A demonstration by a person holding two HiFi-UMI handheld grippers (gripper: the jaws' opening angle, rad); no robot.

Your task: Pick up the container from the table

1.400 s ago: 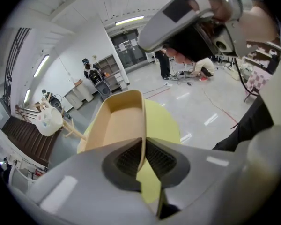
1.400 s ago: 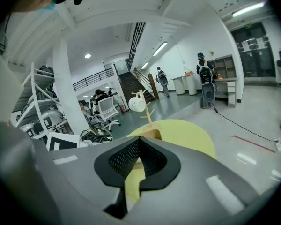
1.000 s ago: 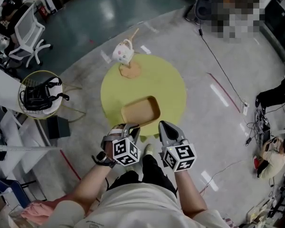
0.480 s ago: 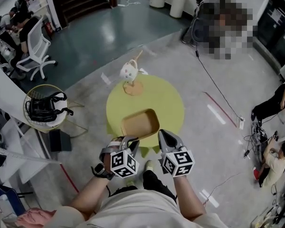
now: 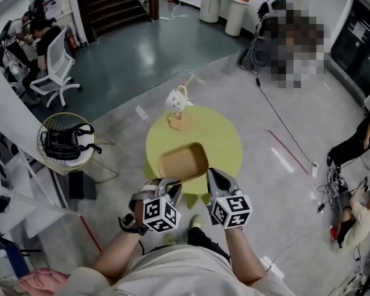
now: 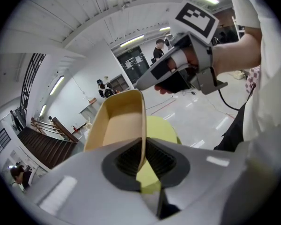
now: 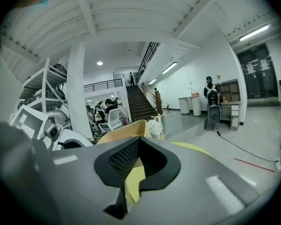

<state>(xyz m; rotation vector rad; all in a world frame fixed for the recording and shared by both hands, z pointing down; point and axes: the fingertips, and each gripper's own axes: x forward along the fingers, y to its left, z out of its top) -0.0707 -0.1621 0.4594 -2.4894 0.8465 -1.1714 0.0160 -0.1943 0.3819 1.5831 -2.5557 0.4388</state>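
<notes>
A tan rectangular container point(image 5: 184, 162) hangs over the near edge of the round yellow-green table point(image 5: 222, 137). My left gripper point(image 5: 171, 182) is shut on its near-left wall. In the left gripper view the container's thin rim point(image 6: 117, 121) runs straight between the dark pads point(image 6: 126, 159). My right gripper point(image 5: 214, 174) sits just right of the container's near corner, jaws together with nothing in them. In the right gripper view the container point(image 7: 124, 130) shows beyond the jaws, to their left, outside the pads.
A white teapot-shaped ornament point(image 5: 179, 100) stands on a wooden coaster point(image 5: 180, 123) at the table's far edge. A small round side table with a black bag point(image 5: 65, 143) is at the left, an office chair point(image 5: 52, 66) beyond it. A cable point(image 5: 283, 125) crosses the floor at right.
The table has grown smaller and slid away below the container, which stays in the left gripper's hold. Both grippers keep their places relative to each other.
</notes>
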